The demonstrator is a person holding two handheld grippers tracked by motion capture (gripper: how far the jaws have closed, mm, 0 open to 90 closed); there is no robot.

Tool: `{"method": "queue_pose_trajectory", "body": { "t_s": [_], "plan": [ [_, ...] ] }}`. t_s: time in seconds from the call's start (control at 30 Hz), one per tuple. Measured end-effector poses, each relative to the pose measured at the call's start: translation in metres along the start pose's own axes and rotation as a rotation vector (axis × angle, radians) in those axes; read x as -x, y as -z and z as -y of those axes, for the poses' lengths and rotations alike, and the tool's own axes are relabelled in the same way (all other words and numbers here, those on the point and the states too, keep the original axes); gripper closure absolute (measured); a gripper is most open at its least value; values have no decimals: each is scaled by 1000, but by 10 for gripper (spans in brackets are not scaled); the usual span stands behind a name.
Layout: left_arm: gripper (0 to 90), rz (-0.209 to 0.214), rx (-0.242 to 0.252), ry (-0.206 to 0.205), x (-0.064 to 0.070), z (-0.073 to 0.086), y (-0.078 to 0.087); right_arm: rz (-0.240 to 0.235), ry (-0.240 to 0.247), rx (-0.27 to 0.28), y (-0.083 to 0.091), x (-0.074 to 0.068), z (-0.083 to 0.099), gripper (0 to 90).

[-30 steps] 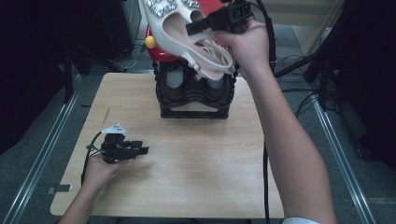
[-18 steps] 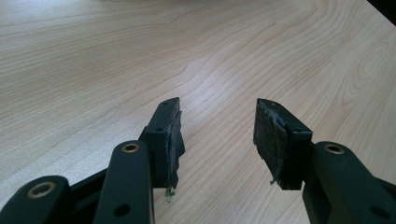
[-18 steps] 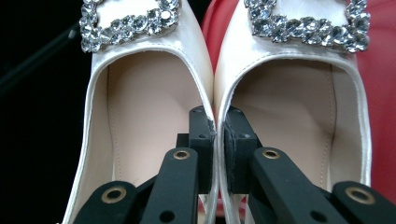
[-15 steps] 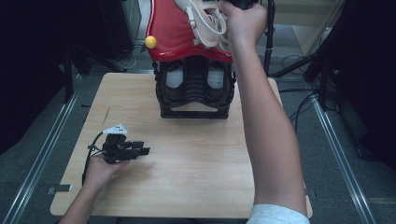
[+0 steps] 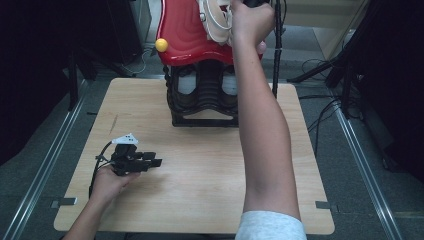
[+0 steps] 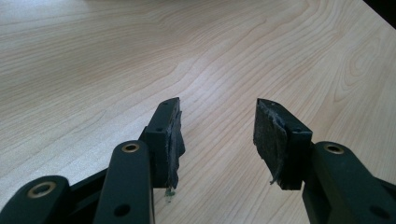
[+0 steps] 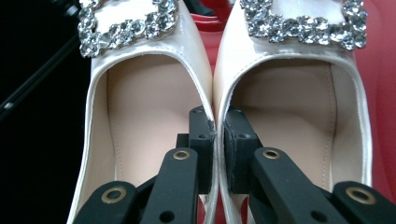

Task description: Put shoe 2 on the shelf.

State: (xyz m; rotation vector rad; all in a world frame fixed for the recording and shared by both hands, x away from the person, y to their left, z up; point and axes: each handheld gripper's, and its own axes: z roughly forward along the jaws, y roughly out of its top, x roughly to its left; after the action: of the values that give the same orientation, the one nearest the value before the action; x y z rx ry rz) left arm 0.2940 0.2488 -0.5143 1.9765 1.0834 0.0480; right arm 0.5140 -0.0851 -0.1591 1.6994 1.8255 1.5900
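Observation:
A pair of cream patent shoes (image 7: pixel 140 60) with rhinestone buckles (image 7: pixel 299 21) is held side by side. My right gripper (image 7: pixel 215 122) is shut on their two inner edges, pinched together. In the high view the shoes (image 5: pixel 216 20) hang against the top of a red moulded stand (image 5: pixel 192 37) at the table's far edge, partly behind the raised right hand (image 5: pixel 250 22). My left gripper (image 5: pixel 154 160) rests low over the wooden table (image 5: pixel 200 195) at the front left. Its jaws stand open with bare wood between them, as the left gripper (image 6: pixel 218 116) view shows.
The red stand sits on a black ribbed base (image 5: pixel 202 97) at the table's back middle. A yellow ball (image 5: pixel 161 45) and a pink ball (image 5: pixel 261 47) stick out from its sides. A dark pole (image 5: pixel 276 55) and cables stand behind the table. Metal rails (image 5: pixel 45 165) run along both sides.
The right hand has carried the shoes up and back, from in front of the red stand to against its top. The left gripper has stayed put.

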Motion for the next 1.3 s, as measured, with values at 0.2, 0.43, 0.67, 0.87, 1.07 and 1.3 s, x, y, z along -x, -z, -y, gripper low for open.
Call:
{"method": "queue_pose_trajectory", "body": {
  "t_s": [0.2, 0.43, 0.67, 0.87, 1.07, 1.3],
  "plan": [
    [517, 7, -1, -2, -1, 0, -1, 56, 33, 7, -10, -8, 1, 836],
    [517, 7, -1, -22, 3, -1, -1, 99, 20, 7, -21, -18, 6, 786],
    [516, 9, -7, -15, 1, -1, -2, 58, 31, 17, -25, -18, 7, 775],
    [516, -4, -29, -26, 3, 0, -5, 4, 49, -33, -25, -13, 8, 657],
    [516, -7, -32, -25, 2, 0, -5, -35, 70, -16, -15, -14, 6, 591],
    [514, -7, -30, -21, 2, 0, -6, -39, 119, -23, 0, -11, 3, 559]
  ]
}}
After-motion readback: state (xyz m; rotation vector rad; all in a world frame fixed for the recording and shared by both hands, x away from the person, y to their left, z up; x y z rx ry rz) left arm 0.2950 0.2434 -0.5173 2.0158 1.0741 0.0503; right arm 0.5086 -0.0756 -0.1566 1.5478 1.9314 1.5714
